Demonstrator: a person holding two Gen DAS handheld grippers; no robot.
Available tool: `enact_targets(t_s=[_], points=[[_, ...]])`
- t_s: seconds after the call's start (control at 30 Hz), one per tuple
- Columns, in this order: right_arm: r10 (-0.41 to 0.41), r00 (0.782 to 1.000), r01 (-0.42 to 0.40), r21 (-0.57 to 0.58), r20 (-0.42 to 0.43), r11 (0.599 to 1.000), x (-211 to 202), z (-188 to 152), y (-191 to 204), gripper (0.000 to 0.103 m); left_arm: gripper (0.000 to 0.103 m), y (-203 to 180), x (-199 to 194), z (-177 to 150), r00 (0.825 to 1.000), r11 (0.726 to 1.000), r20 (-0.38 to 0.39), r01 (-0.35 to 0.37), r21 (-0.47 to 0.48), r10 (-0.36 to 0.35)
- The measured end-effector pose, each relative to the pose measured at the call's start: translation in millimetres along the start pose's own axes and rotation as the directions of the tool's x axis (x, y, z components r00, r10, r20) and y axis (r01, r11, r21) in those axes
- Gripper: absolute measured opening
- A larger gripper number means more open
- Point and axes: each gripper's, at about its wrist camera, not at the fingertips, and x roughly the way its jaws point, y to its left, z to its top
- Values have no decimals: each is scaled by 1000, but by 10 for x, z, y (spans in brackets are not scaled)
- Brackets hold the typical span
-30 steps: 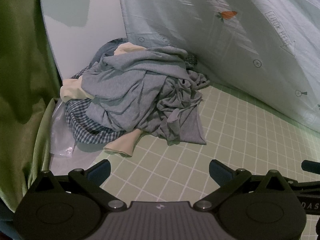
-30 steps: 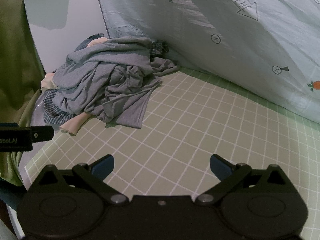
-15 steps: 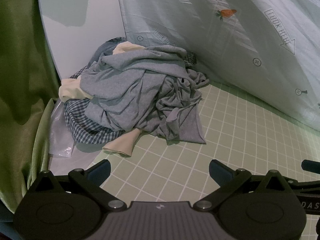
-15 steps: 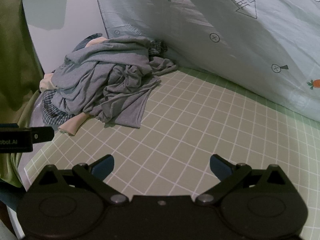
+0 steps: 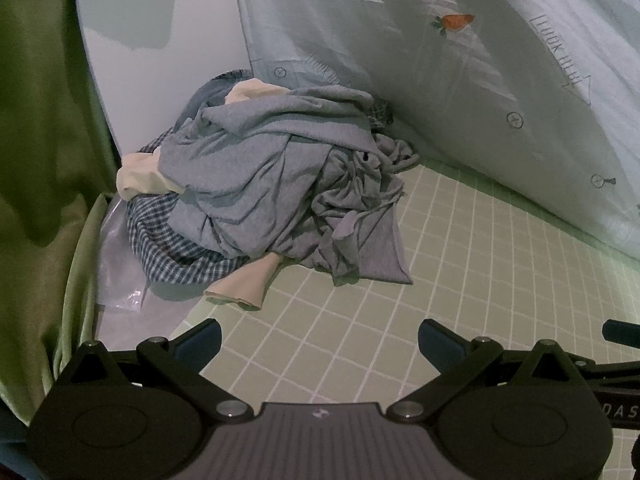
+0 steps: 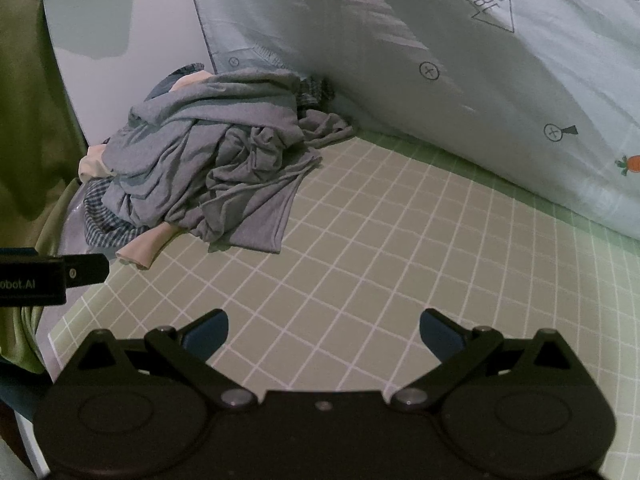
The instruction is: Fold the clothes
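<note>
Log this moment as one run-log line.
left claw: open, empty | right claw: open, empty | crumpled grey knit garment: topping unfolded pile | green grid-patterned mat: beneath pile | fold: not begun

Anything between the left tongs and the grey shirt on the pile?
Nothing visible. Only bare grid mat lies between the open left tongs and the grey shirt. A cream sleeve pokes out at the pile's near edge, left of that path.

home bedroom | carrot-print bedding | grid sheet | laundry heap
</note>
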Motion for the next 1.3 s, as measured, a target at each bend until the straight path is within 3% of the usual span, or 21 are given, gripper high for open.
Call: enact_targets(t_s=[0.43, 0.73, 1.03, 1.3], points=[[-12, 1000, 12, -22, -17, 1000, 175, 77, 6, 103, 103, 104, 93, 42, 1000, 999, -28, -13, -42, 12], [-34, 999, 34, -12, -21, 999, 533, 423, 19, 103, 103, 347, 344, 263, 995, 993, -63, -76, -85, 71], [-46, 998, 47, 11, -33, 999, 1249, 957, 244, 102, 103, 781, 967, 726, 993, 990, -80, -92, -103, 84], [-18, 1000, 19, 38, -15, 999, 2009, 1441, 630, 88, 101, 1143, 1681, 1301, 993, 982, -52, -117, -146, 110]])
